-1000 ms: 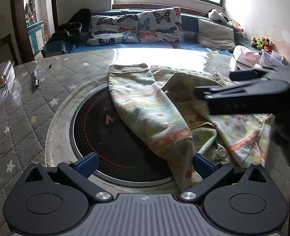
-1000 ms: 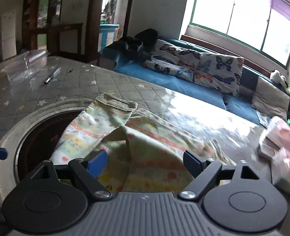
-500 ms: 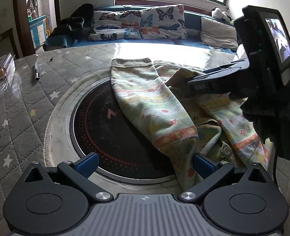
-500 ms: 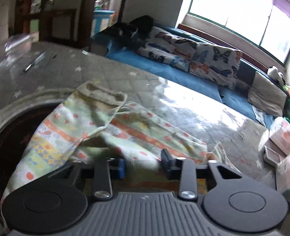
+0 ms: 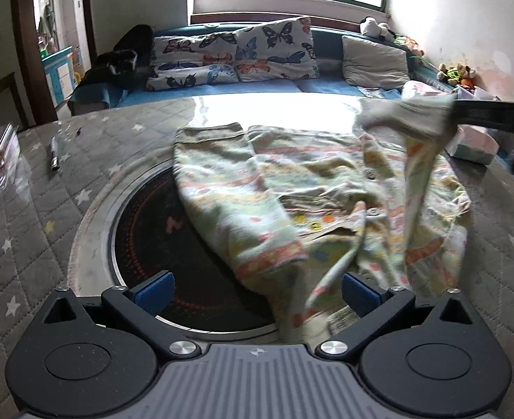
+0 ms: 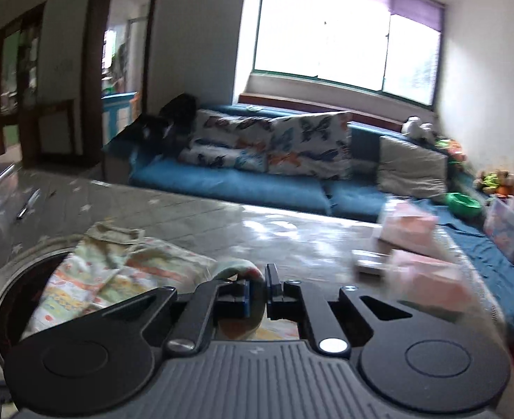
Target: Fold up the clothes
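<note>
Garment (image 5: 291, 188) edge lifted, pinched by just-closed right gripper (image 6: 257, 293).

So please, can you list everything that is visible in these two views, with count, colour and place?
garment: one, pale green with orange stripes, on the table, partly over the dark disc
dark disc: one, black, table centre
table: one, grey star-quilted cover
pen: one, dark, table left
butterfly cushions: several, white, blue sofa
grey cushion: one, sofa right
pink boxes: several, table right
left hand-held gripper: open, before the garment
right hand-held gripper: just closed on a garment edge, lifted
</note>
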A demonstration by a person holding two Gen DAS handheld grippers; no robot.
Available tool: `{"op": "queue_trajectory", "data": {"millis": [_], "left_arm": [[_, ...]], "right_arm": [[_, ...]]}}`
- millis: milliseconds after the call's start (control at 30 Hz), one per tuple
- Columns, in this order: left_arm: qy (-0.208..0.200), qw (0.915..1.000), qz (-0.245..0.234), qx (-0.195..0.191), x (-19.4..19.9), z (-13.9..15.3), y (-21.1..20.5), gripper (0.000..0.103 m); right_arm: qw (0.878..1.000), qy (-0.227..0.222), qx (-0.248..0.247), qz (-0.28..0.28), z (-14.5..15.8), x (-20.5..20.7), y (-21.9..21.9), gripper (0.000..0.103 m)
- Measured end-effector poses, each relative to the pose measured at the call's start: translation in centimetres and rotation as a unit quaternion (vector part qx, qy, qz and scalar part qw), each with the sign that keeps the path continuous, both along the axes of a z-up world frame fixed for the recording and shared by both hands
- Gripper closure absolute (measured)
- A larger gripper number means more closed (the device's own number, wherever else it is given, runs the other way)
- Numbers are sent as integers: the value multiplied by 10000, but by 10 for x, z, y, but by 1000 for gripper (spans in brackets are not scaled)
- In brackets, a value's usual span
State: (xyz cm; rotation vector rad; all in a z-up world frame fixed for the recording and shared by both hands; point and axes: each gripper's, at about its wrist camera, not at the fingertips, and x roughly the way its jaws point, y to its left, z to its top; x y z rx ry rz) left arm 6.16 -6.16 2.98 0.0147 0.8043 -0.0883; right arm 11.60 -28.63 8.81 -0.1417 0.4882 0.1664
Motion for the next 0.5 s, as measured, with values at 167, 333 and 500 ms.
{"op": "queue_trajectory", "data": {"millis": [167, 333, 500], "left_arm": [[-1, 9997, -243, 39, 1, 0, -21, 0], [-5, 9982, -584, 92, 1, -1, -47, 0], [34, 9963, -845, 140, 4, -5, -70, 0]], "right_arm": [[9984, 28, 126, -545, 1, -29, -52, 96], [9915, 260, 366, -1219, -17, -60, -104, 94], [9828, 583, 554, -1662, -40, -85, -140, 73]]}}
